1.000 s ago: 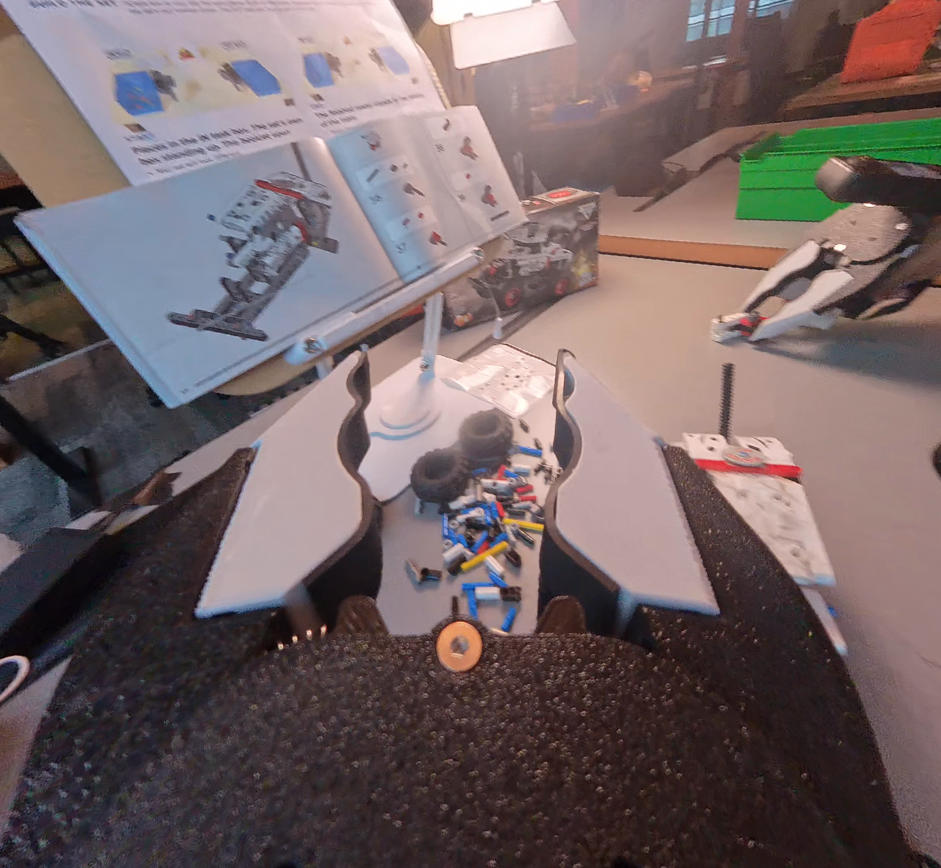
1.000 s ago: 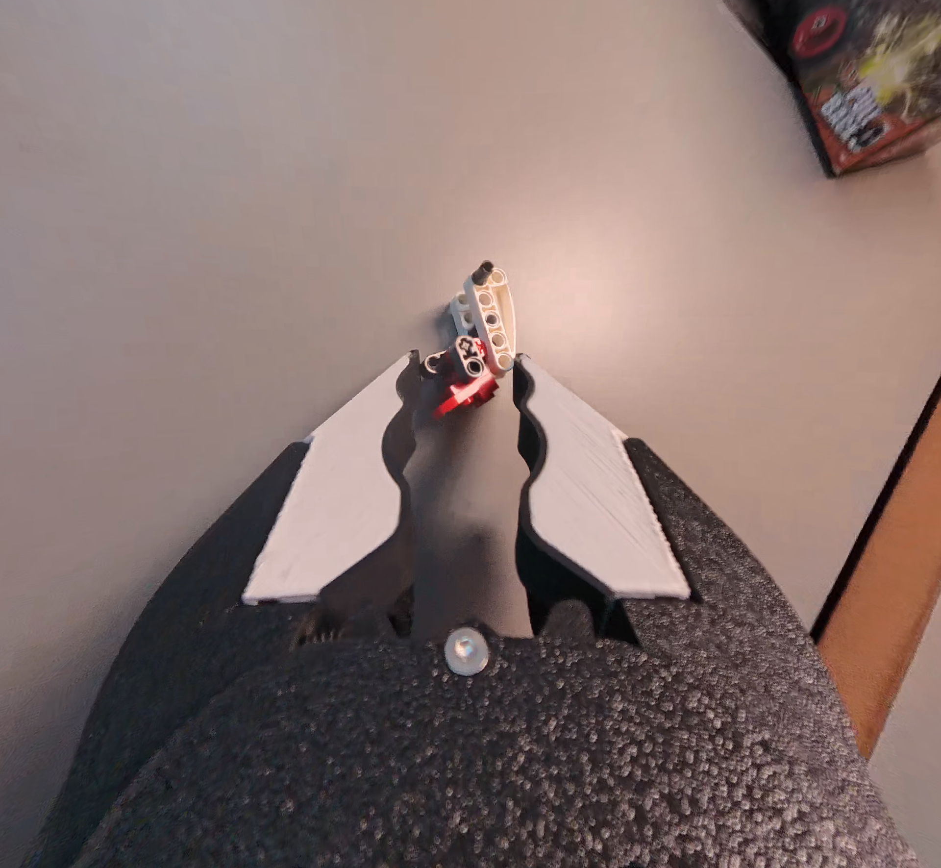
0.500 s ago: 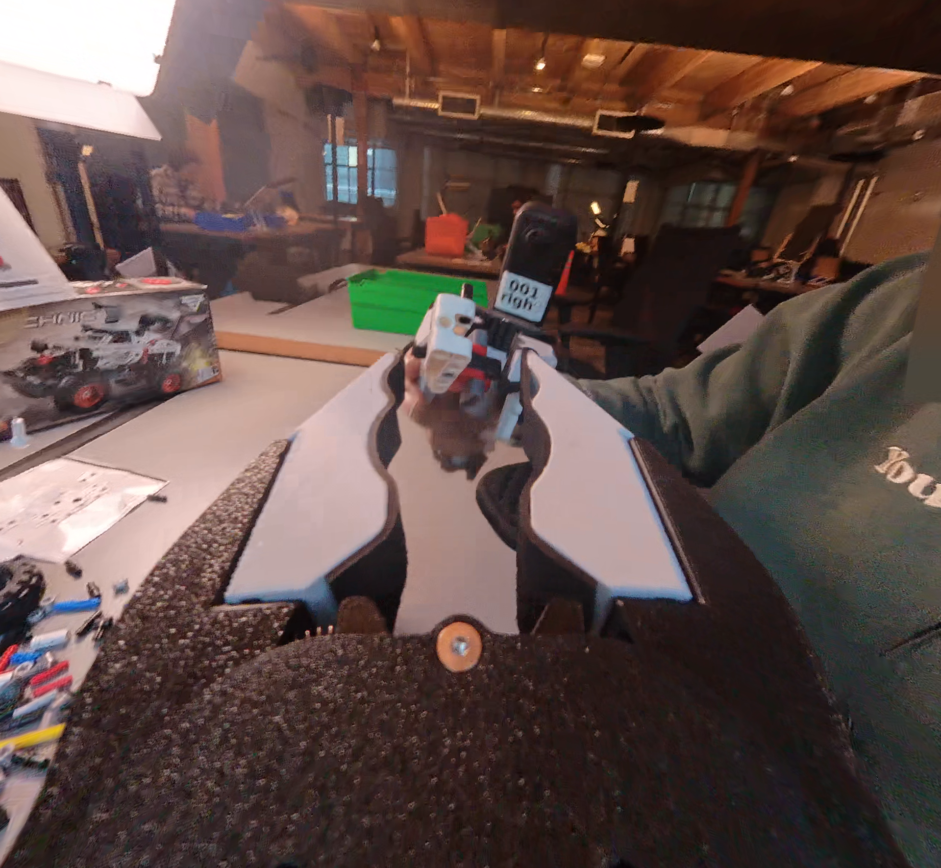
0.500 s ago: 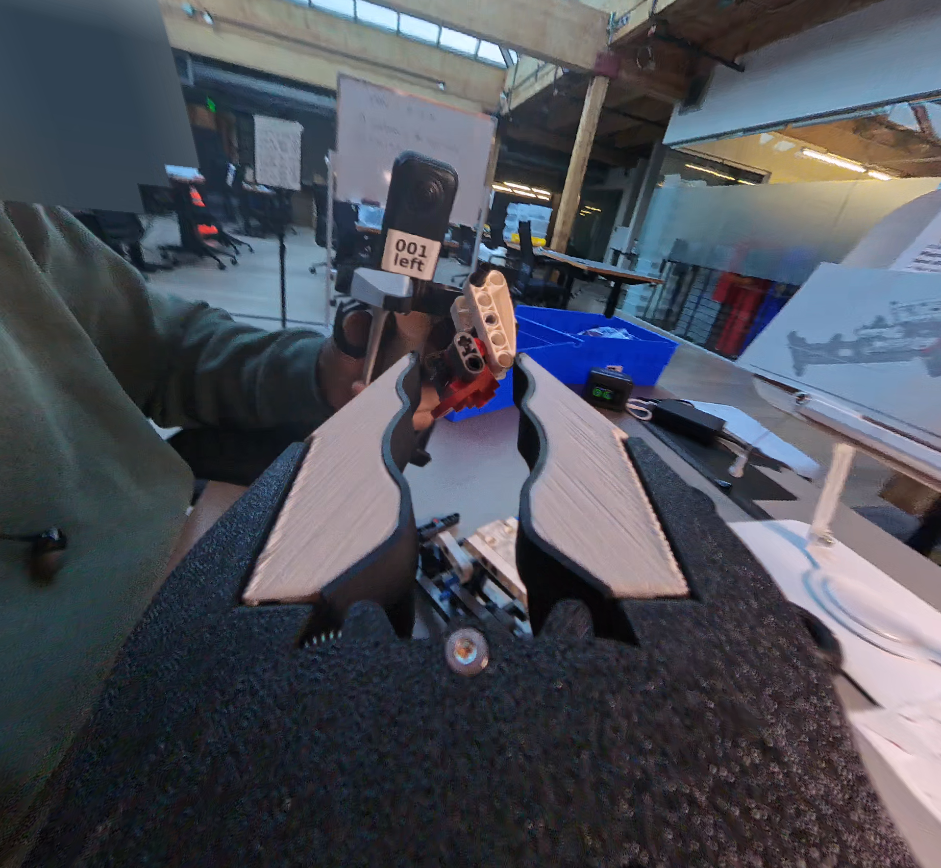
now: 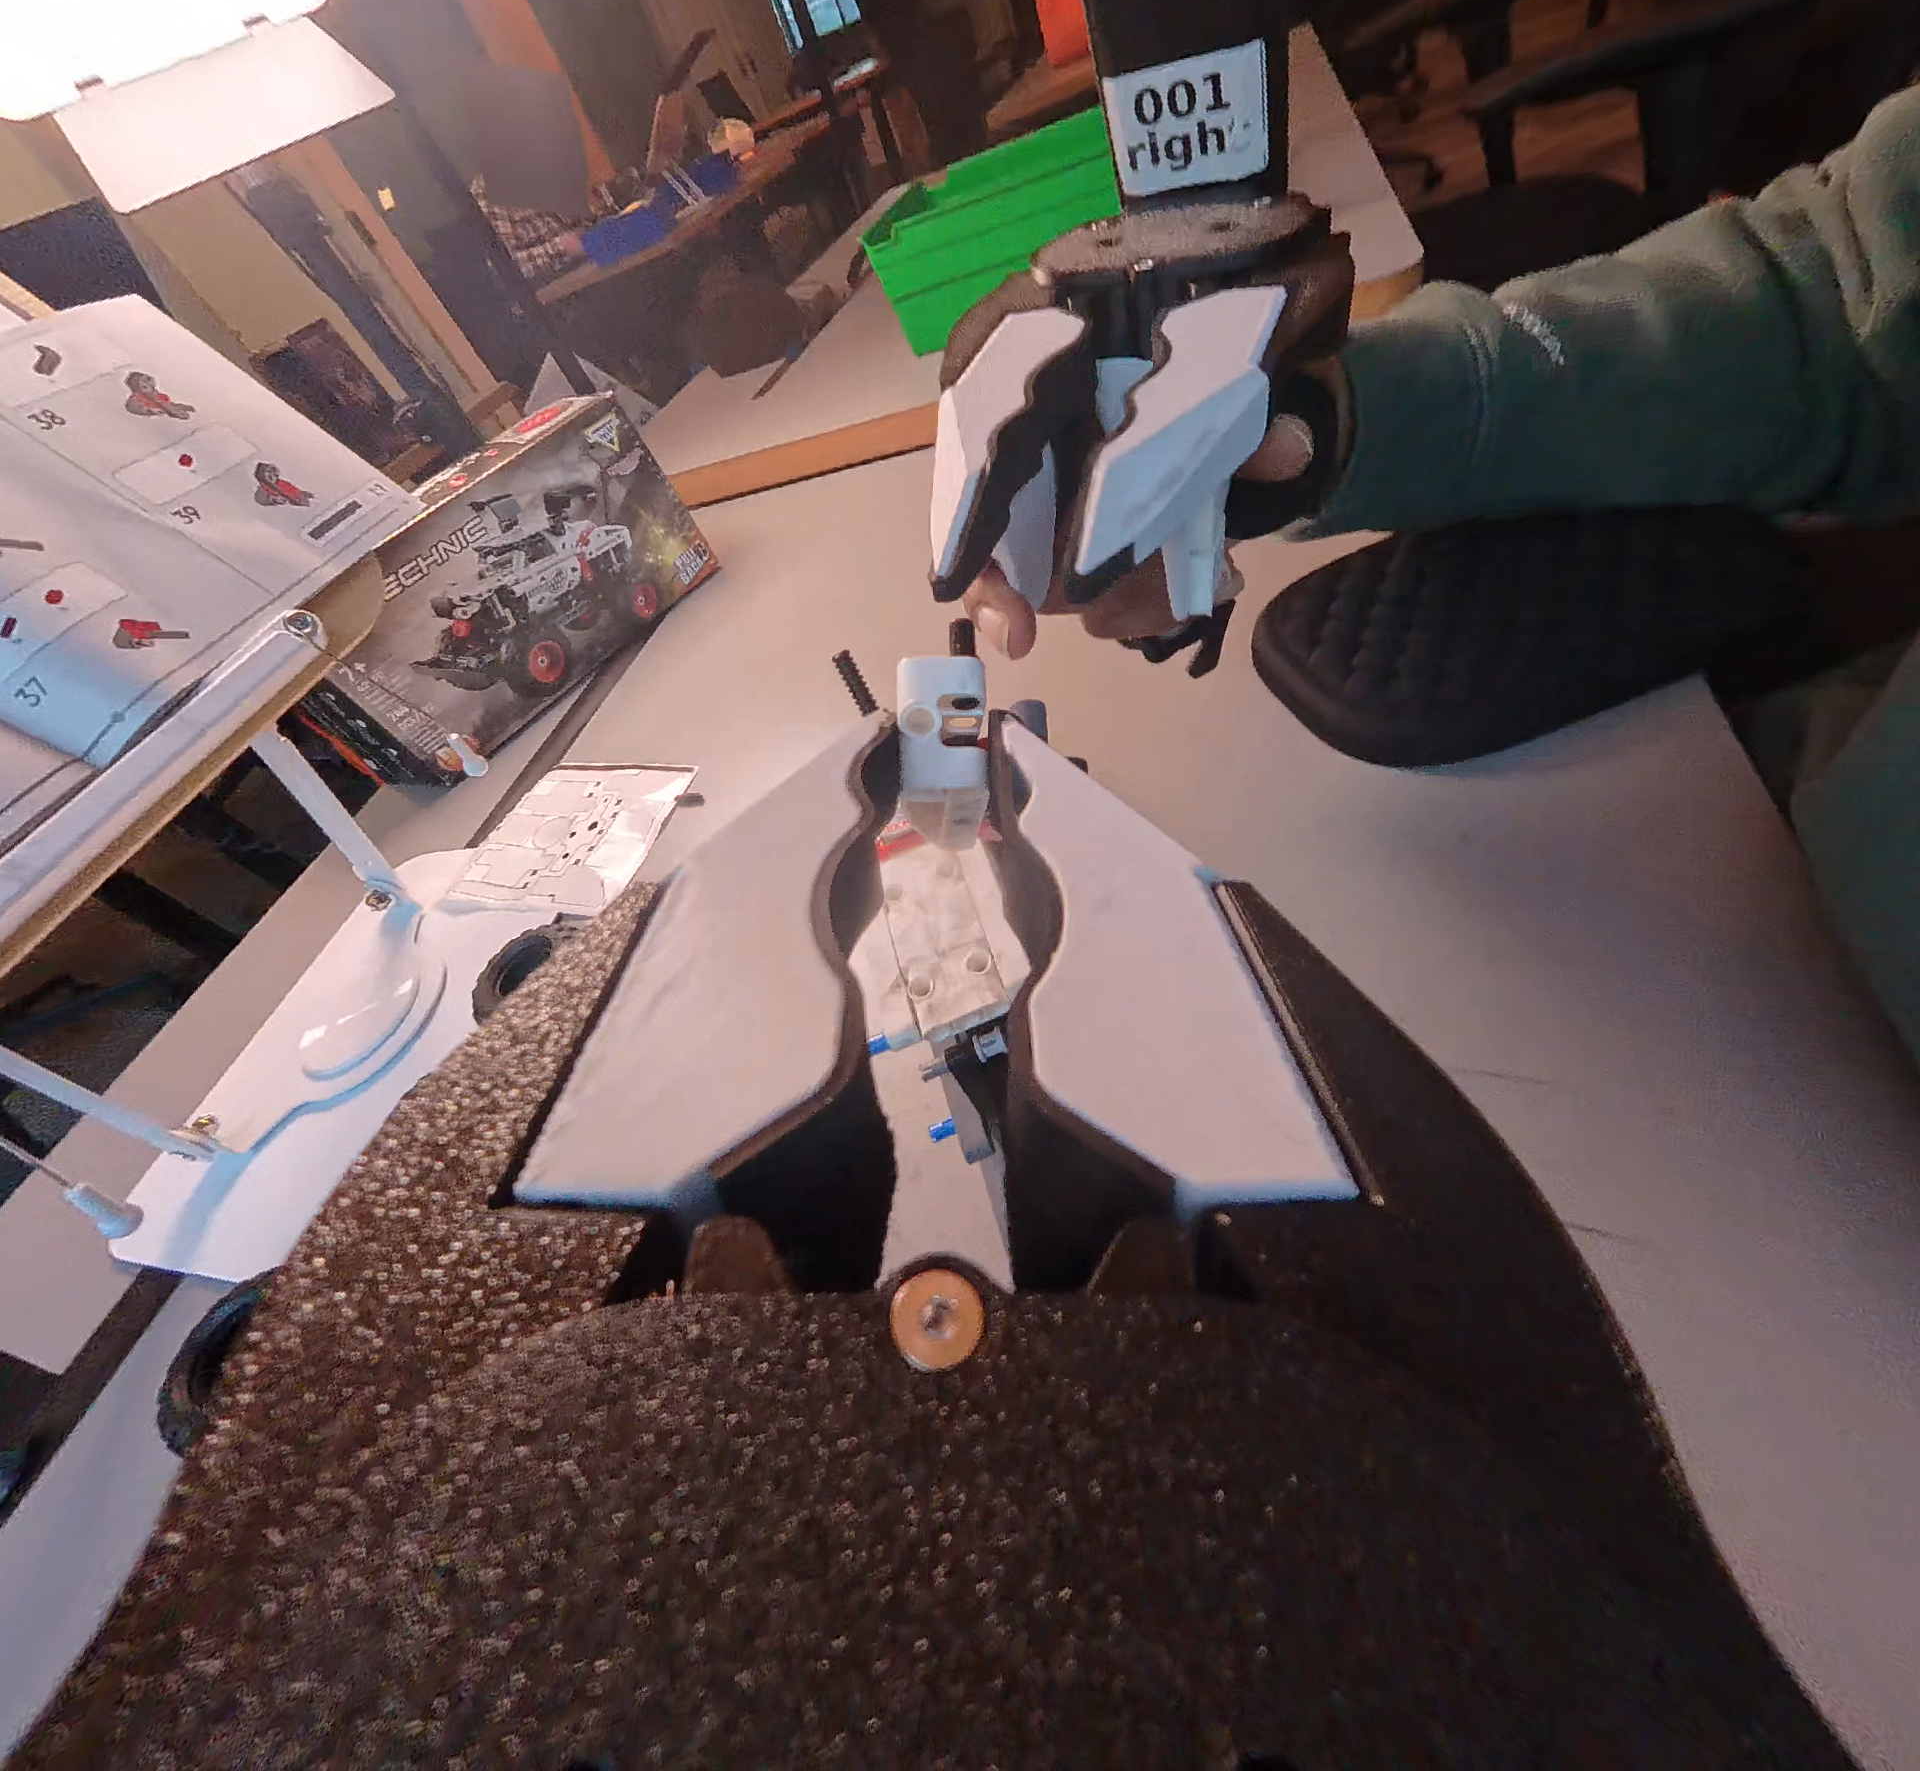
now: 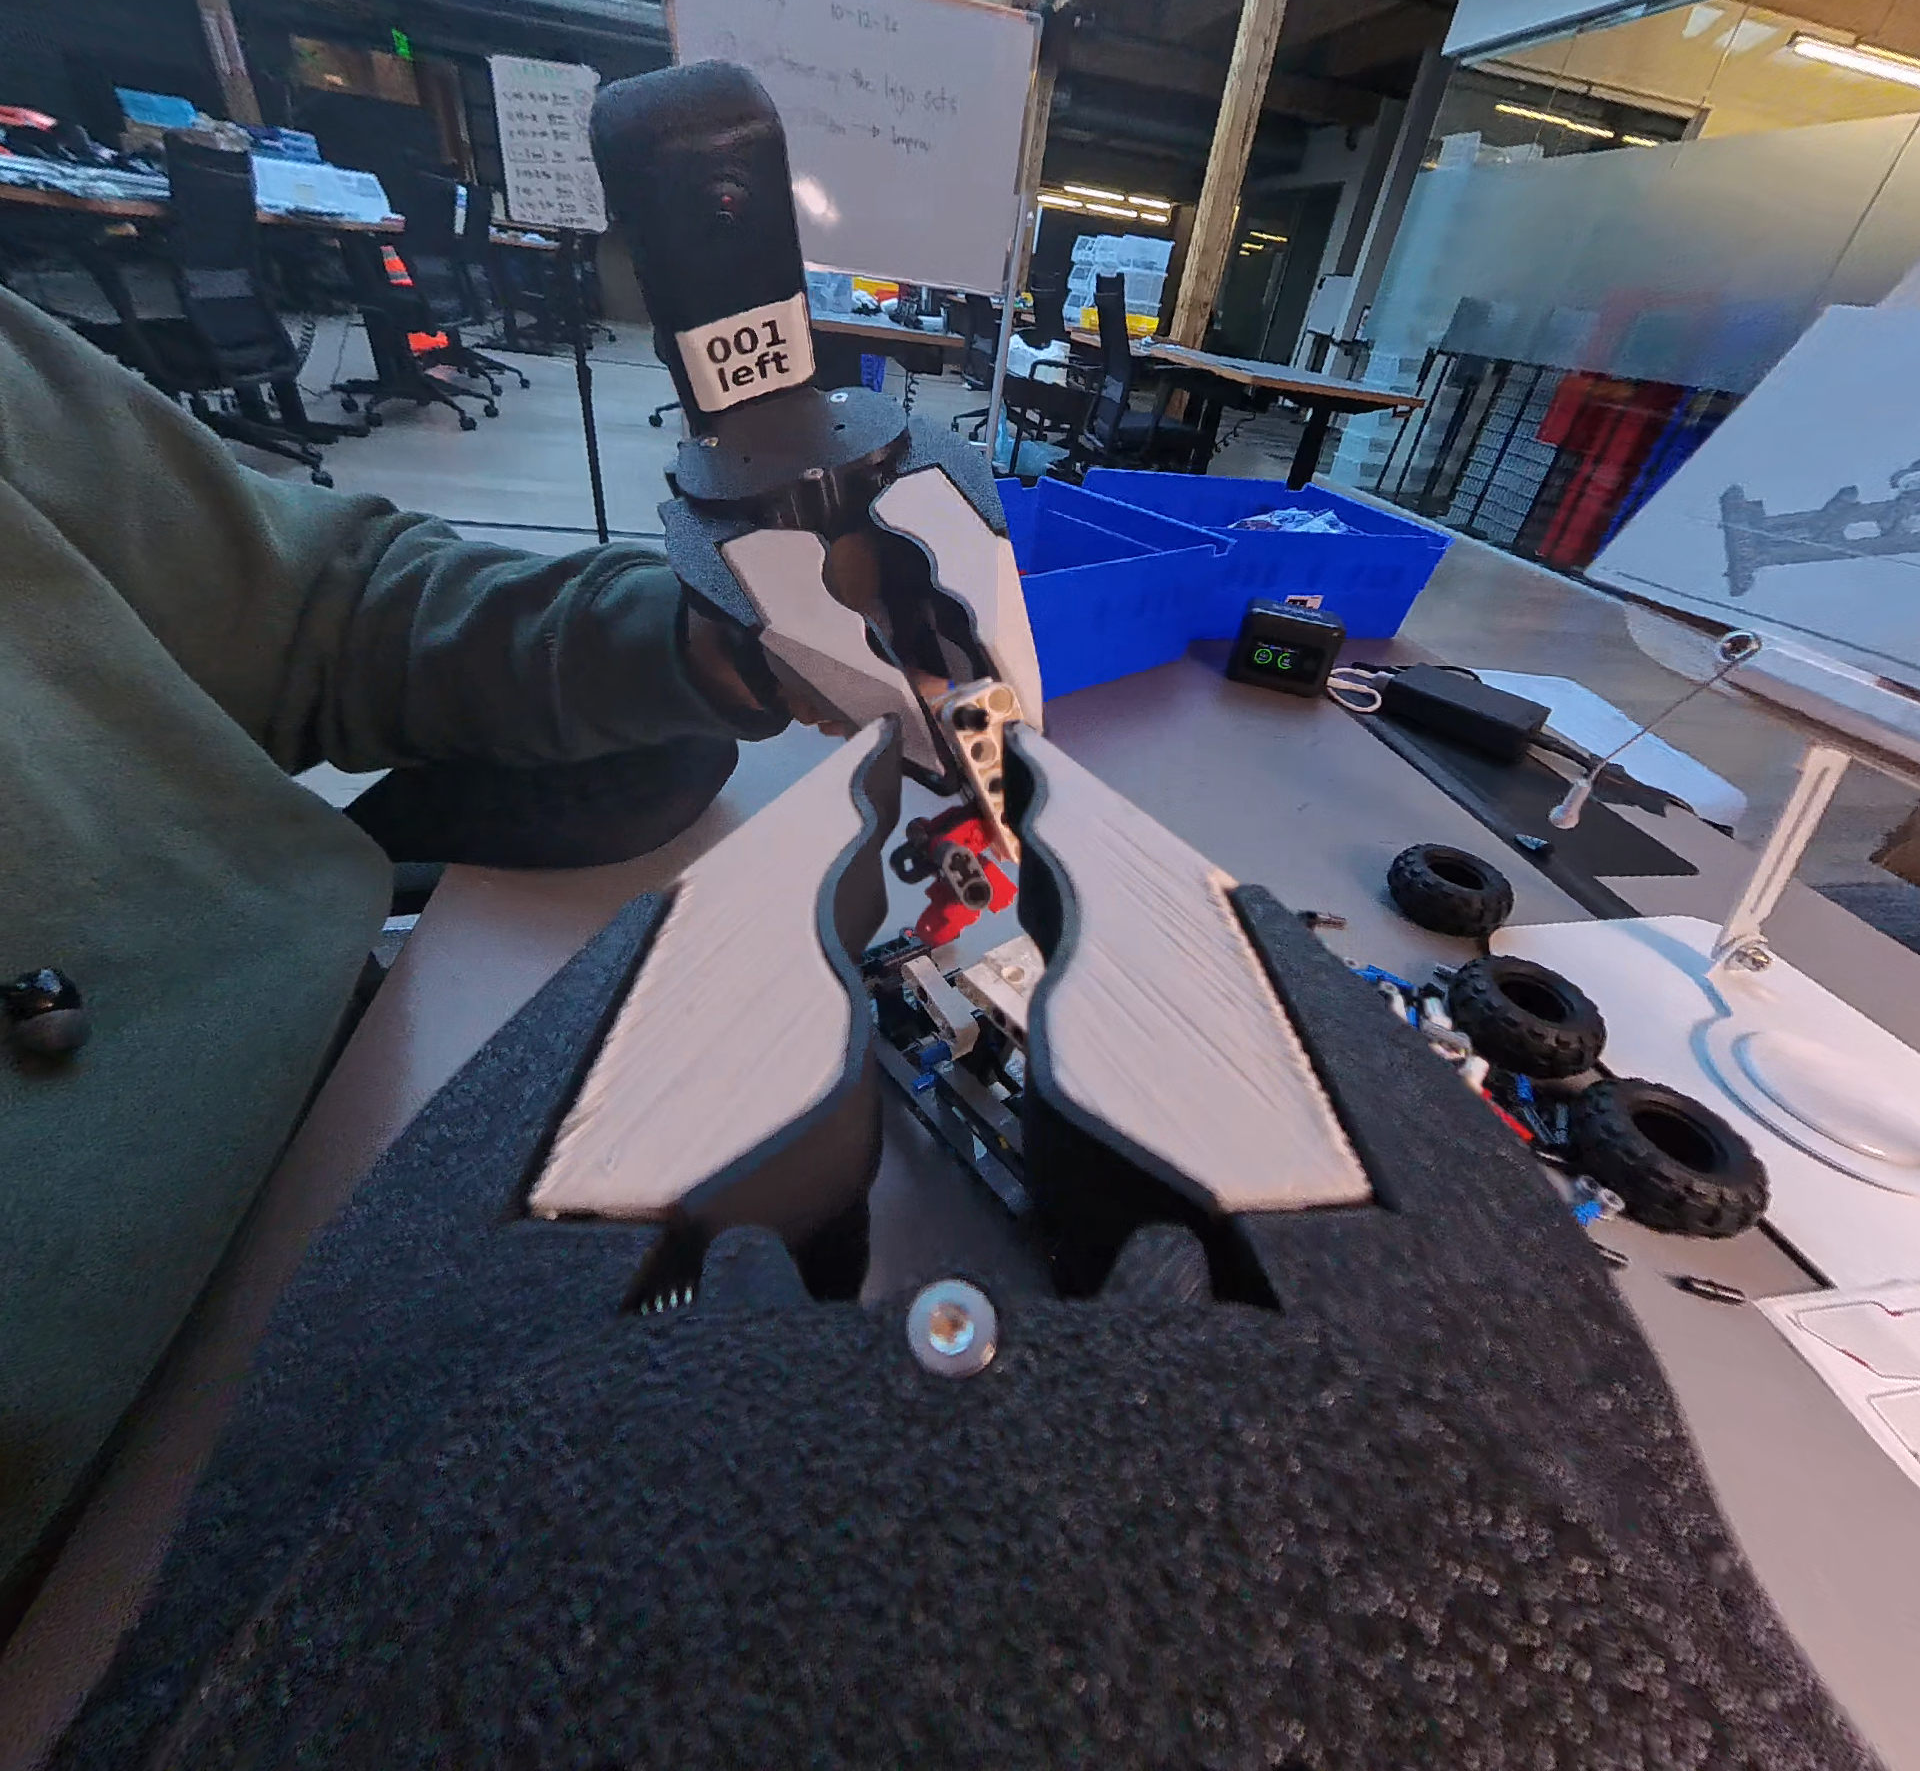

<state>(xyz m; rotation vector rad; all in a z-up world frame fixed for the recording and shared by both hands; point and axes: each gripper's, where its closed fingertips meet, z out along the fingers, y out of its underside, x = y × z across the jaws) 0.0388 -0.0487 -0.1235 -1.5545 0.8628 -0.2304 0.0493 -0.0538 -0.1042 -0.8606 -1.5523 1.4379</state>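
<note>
A small assembly, a white holed beam [image 6: 982, 745] with a red part [image 6: 961, 880], hangs just above the far end of a white vehicle model [image 5: 935, 942] that lies on the table. My left gripper [image 5: 942, 734] is shut on its white end [image 5: 940, 719]. My right gripper [image 6: 951, 739] faces it from the other side, jaws close together, with the beam between its tips and against one finger. The right gripper also shows in the left wrist view [image 5: 1013, 578], the left gripper in the right wrist view [image 6: 985, 705]. A black ridged rod [image 5: 852, 682] stands up from the model.
An open instruction booklet [image 5: 135, 474] on a white stand [image 5: 343, 1004], the kit box [image 5: 520, 558] and a sticker sheet [image 5: 577, 833] lie to the left. Three black tyres [image 6: 1527, 1015] and loose small parts [image 6: 1423, 1004] lie near the stand. Blue bins [image 6: 1195, 568] and a green bin [image 5: 987, 235] stand farther off. Only a small space, under 4 cm, lies between the two pairs of fingers.
The left gripper left the loose parts, turned to face the right one and closed on the assembly. The right gripper lifted the assembly off the table; both now sit low over the model.
</note>
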